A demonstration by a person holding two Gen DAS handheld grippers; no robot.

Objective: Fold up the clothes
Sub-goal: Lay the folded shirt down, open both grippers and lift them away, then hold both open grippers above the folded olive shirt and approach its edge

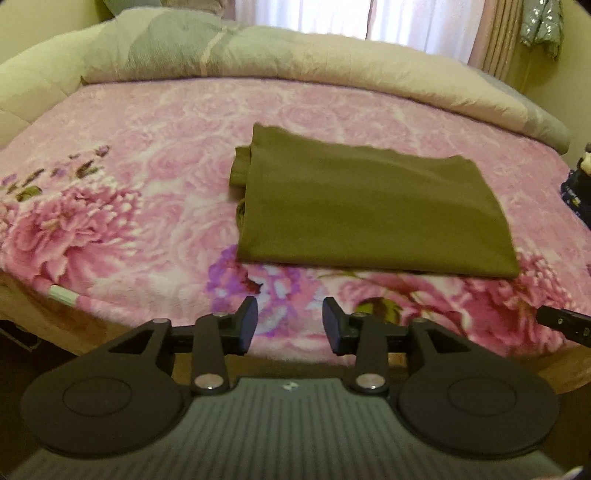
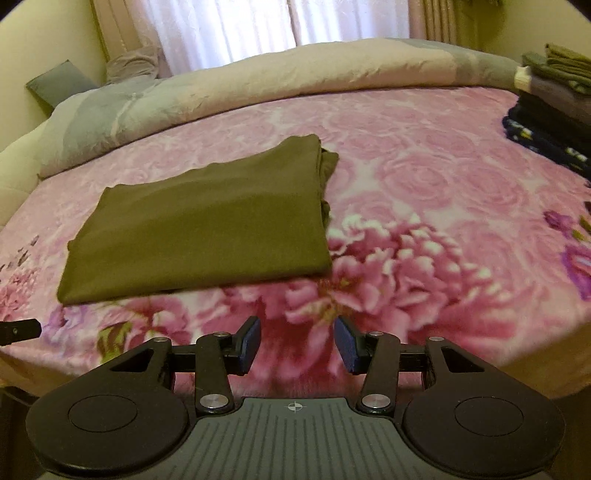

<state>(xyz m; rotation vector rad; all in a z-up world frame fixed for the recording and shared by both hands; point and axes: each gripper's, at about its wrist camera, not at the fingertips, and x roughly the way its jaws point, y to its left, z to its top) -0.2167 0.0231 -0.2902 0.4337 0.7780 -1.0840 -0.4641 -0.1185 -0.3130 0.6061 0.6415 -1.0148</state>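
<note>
An olive-green garment (image 1: 369, 210) lies folded into a flat rectangle on the pink floral blanket (image 1: 147, 184). It also shows in the right wrist view (image 2: 207, 221), left of centre. My left gripper (image 1: 290, 325) is open and empty, over the bed's near edge, short of the garment's front left corner. My right gripper (image 2: 297, 345) is open and empty, near the bed's front edge, to the right of the garment's front right corner. Neither touches the cloth.
A rolled beige and grey duvet (image 2: 258, 81) lies along the bed's far side. A stack of folded clothes (image 2: 554, 99) stands at the bed's far right. White curtains (image 2: 221, 33) hang behind. The other gripper's tip (image 1: 565, 321) shows at the right edge.
</note>
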